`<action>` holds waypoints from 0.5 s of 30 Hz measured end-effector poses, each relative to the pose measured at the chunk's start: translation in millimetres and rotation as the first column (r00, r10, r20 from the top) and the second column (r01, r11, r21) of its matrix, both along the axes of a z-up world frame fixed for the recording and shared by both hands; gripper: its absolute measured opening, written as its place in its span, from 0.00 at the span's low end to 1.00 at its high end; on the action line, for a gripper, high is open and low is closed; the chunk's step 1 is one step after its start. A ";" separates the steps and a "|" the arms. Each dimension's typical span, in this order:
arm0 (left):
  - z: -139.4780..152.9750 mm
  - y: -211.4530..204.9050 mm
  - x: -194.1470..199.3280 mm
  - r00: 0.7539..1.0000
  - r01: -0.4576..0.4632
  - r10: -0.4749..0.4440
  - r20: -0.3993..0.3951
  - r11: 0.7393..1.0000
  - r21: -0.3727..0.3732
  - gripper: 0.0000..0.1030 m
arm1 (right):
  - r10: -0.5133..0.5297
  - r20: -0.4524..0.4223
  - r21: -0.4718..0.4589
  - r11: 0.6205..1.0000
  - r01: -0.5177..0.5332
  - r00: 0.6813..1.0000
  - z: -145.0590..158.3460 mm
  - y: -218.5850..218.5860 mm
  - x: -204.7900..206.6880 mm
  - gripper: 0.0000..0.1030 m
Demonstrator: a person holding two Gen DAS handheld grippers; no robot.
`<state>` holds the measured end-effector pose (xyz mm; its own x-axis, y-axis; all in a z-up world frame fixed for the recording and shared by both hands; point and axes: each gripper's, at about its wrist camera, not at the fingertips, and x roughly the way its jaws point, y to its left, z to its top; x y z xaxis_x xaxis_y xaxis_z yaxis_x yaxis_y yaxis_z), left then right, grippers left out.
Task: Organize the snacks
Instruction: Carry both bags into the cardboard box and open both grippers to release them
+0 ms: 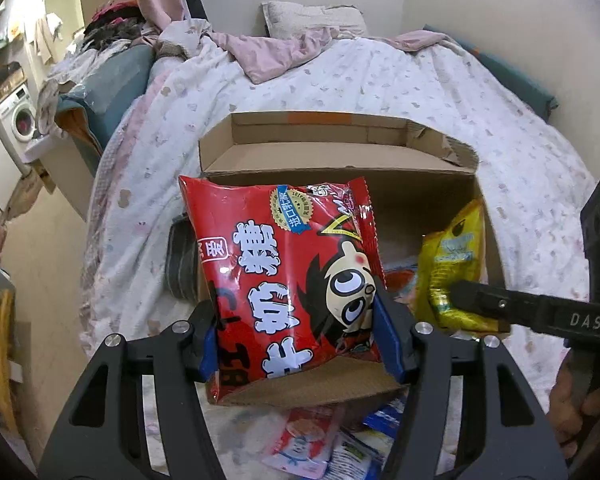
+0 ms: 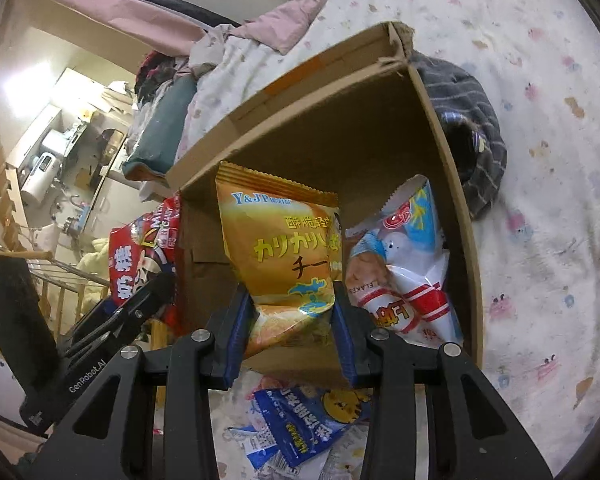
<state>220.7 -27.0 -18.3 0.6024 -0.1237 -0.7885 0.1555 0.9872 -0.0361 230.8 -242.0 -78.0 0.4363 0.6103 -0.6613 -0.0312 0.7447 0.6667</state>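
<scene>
My left gripper (image 1: 296, 340) is shut on a red milk-candy bag (image 1: 288, 272) and holds it over the near left edge of an open cardboard box (image 1: 340, 156) on the bed. My right gripper (image 2: 292, 320) is shut on a yellow snack bag (image 2: 284, 248) and holds it inside the box (image 2: 340, 128). That yellow bag also shows in the left wrist view (image 1: 456, 264), with the right gripper's finger on it. A white, red and blue snack bag (image 2: 404, 276) lies in the box at the right. The red bag shows at the left of the right wrist view (image 2: 144, 256).
Several loose snack bags lie on the bed in front of the box, among them a blue one (image 2: 312, 420) and a red-white one (image 1: 304, 440). A grey striped cloth (image 2: 472, 120) lies right of the box. Quilt (image 1: 380, 72) and pillow (image 1: 312, 16) are behind.
</scene>
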 end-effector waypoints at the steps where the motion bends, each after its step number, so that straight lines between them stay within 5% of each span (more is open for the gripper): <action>1: -1.9 1.2 1.7 1.000 -0.005 0.005 -0.010 1.000 -0.006 0.57 | 0.001 -0.003 0.010 1.000 -0.001 1.000 -2.0 -1.3 2.8 0.39; 15: -10.6 1.3 1.5 0.999 -0.023 0.023 -0.029 1.000 -0.006 0.59 | 0.014 -0.031 0.027 1.000 -0.013 0.999 -13.6 -0.5 10.7 0.39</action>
<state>222.2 -25.7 -28.9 0.5820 -0.1150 -0.8050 0.1313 0.9903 -0.0465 241.4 -242.4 -91.6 0.4076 0.6335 -0.6576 -0.0199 0.7262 0.6872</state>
